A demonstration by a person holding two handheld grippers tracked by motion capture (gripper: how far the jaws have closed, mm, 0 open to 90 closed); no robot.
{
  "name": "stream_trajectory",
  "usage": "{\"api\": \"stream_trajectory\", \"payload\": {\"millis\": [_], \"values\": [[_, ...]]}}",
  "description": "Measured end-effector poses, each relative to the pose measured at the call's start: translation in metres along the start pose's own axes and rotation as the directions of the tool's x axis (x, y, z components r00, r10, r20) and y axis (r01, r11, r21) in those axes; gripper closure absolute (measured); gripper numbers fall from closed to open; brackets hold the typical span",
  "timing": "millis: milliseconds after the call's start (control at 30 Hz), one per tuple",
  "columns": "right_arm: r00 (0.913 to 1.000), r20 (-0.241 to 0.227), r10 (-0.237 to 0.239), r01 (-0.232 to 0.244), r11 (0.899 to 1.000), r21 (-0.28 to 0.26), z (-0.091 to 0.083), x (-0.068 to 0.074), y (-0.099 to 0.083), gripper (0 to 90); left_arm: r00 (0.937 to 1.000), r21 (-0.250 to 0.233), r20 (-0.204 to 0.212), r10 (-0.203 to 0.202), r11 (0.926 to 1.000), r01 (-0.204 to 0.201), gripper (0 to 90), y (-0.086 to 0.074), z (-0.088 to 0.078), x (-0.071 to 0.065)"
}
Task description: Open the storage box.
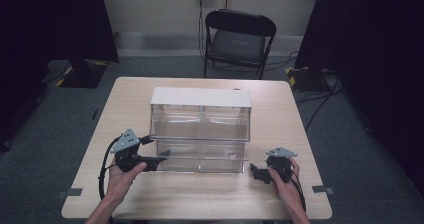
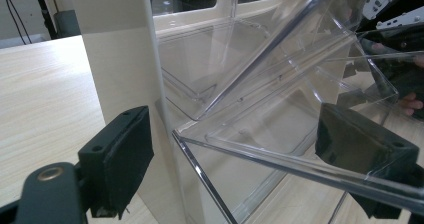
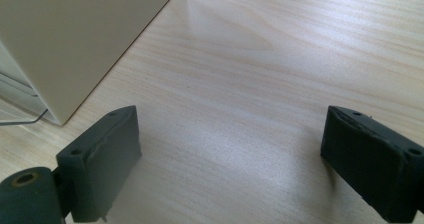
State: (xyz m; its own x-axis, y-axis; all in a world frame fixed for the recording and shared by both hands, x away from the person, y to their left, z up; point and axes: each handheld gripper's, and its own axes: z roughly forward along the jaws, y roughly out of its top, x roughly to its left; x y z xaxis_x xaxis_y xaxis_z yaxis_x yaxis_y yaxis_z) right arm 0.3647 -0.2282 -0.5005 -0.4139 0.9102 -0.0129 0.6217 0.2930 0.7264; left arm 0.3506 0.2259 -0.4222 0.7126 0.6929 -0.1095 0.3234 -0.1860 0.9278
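Observation:
A clear plastic drawer cabinet (image 1: 200, 129) with a white top (image 1: 200, 96) stands mid-table. Its lower drawers (image 1: 200, 158) jut out toward me. My left gripper (image 1: 152, 150) sits at the cabinet's lower left corner. In the left gripper view it (image 2: 240, 159) is open, and the clear drawer's rim (image 2: 260, 156) runs between its jaws, which do not touch it. The cabinet's white side post (image 2: 125, 59) rises just behind. My right gripper (image 1: 258, 172) hovers open over bare table (image 3: 240, 84) beside the cabinet's white side wall (image 3: 75, 39), holding nothing (image 3: 240, 154).
A black folding chair (image 1: 239, 39) stands beyond the table's far edge. Dark curtains flank both sides and cables lie on the floor at the right. Grey tape marks (image 1: 324, 189) sit near the table's front corners. Wood surface is free in front of the cabinet.

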Motion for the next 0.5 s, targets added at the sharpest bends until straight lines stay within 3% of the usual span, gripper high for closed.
{"api": "stream_trajectory", "payload": {"millis": [500], "values": [[1.0,0.0,0.001,-0.001,1.0,0.001,-0.0001,0.0001,0.0,8.2,0.9999,-0.025,-0.006,-0.015,0.9996,0.015,14.9,0.0035,-0.0035,0.0015]]}}
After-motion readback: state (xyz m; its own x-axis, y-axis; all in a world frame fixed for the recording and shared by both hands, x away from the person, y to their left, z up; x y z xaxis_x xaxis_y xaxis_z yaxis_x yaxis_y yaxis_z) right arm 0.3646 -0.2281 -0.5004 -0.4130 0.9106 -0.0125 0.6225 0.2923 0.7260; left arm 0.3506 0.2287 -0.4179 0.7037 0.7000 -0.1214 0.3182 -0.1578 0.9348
